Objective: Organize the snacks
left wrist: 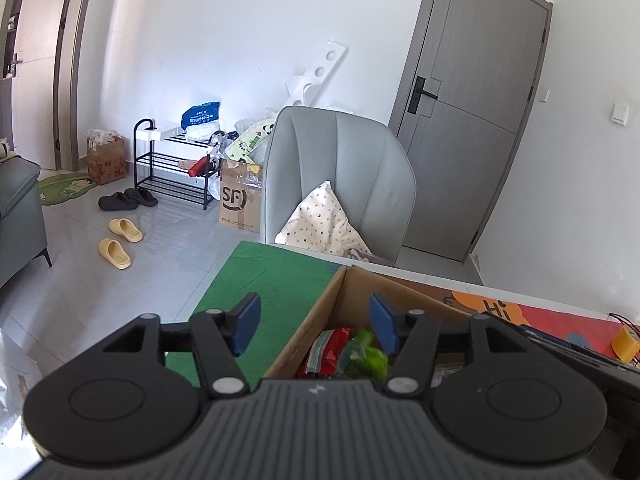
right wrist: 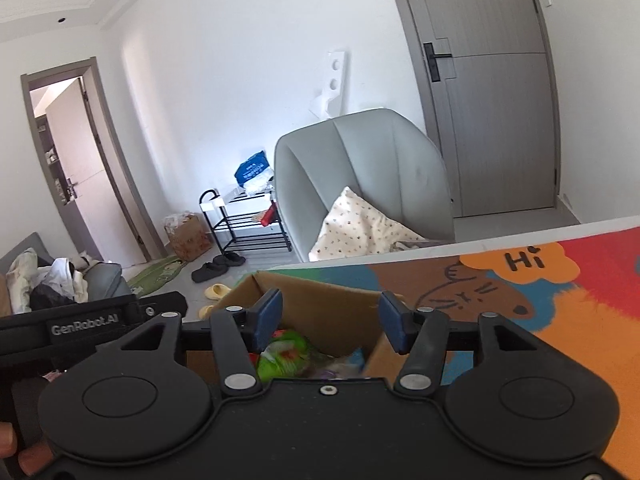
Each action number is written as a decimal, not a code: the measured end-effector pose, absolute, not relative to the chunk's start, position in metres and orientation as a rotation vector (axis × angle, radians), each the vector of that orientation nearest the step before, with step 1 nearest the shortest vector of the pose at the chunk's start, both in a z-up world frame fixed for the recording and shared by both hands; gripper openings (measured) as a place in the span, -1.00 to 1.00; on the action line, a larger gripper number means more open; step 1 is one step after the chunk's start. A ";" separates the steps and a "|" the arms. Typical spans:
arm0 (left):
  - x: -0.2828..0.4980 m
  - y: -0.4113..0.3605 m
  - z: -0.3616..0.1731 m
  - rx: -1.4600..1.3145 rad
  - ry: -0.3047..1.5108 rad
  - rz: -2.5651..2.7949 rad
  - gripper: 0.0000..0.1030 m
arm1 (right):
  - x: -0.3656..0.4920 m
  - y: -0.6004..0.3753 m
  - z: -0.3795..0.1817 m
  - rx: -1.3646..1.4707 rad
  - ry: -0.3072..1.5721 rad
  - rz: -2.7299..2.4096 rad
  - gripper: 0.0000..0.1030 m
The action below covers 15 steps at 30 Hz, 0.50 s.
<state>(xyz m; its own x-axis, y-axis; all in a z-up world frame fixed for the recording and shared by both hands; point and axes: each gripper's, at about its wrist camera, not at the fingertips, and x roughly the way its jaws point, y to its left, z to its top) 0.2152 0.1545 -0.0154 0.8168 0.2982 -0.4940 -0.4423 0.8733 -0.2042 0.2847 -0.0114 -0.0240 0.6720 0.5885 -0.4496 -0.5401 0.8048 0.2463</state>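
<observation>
The left gripper (left wrist: 314,326) fills the bottom of its own view, blue pads standing partway apart with nothing pressed between them, poised above an open cardboard box (left wrist: 320,304) on the desk (right wrist: 500,246). In the other view the right gripper (right wrist: 330,322) hangs over the same box, its jaws likewise parted and empty. No earlier picture is given, so nothing more can be said of them. The snacks lie inside the box: a green packet (right wrist: 282,354) beside a red packet (left wrist: 330,346), blurred, with more wrappers beneath that cannot be made out. A colourful cartoon mat (right wrist: 560,300) covers the desk on the right, a green cloth (left wrist: 276,280) on the left; a grey armchair (left wrist: 340,168) with a patterned cushion (left wrist: 320,224) stands beyond. The packets look light, soft and crinkly, with slick film likely to slide, and contents that may crush. A judged best hold is a pinch on a sealed edge or corner, not on the puffed middle.
</observation>
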 end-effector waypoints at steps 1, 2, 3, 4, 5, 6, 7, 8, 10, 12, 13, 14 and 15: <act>0.214 0.154 -0.015 -0.321 0.468 0.400 0.22 | 0.283 -0.014 -0.024 0.095 0.539 0.632 0.06; 0.215 0.151 -0.015 -0.321 0.468 0.399 0.23 | 0.282 -0.016 -0.023 0.098 0.539 0.629 0.06; 0.215 0.150 -0.015 -0.321 0.467 0.398 0.25 | 0.280 -0.018 -0.022 0.101 0.538 0.625 0.06; 0.214 0.148 -0.015 -0.318 0.466 0.398 0.27 | 0.278 -0.020 -0.021 0.102 0.537 0.621 0.06; 0.213 0.146 -0.014 -0.316 0.464 0.397 0.28 | 0.276 -0.022 -0.021 0.103 0.536 0.619 0.06; 0.212 0.145 -0.014 -0.313 0.461 0.398 0.32 | 0.274 -0.023 -0.020 0.103 0.536 0.616 0.06; 0.210 0.144 -0.014 -0.310 0.459 0.400 0.37 | 0.272 -0.025 -0.020 0.104 0.535 0.613 0.07; 0.209 0.142 -0.013 -0.308 0.458 0.401 0.39 | 0.271 -0.027 -0.019 0.107 0.535 0.610 0.09; 0.206 0.139 -0.013 -0.302 0.455 0.402 0.43 | 0.268 -0.032 -0.020 0.115 0.533 0.601 0.13; 0.204 0.136 -0.013 -0.298 0.458 0.401 0.50 | 0.266 -0.036 -0.020 0.120 0.535 0.596 0.16; 0.204 0.135 -0.014 -0.297 0.460 0.402 0.55 | 0.264 -0.038 -0.020 0.121 0.536 0.593 0.18; 0.203 0.134 -0.014 -0.295 0.461 0.404 0.57 | 0.263 -0.040 -0.020 0.121 0.536 0.589 0.22; 0.202 0.132 -0.015 -0.293 0.464 0.407 0.60 | 0.261 -0.042 -0.019 0.120 0.535 0.585 0.25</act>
<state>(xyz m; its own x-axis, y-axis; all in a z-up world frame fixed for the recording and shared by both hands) 0.2017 0.1319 -0.0153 0.8169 0.3108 -0.4860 -0.4414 0.8791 -0.1797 0.2611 -0.0418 -0.0194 0.7022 0.5549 -0.4460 -0.4939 0.8309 0.2563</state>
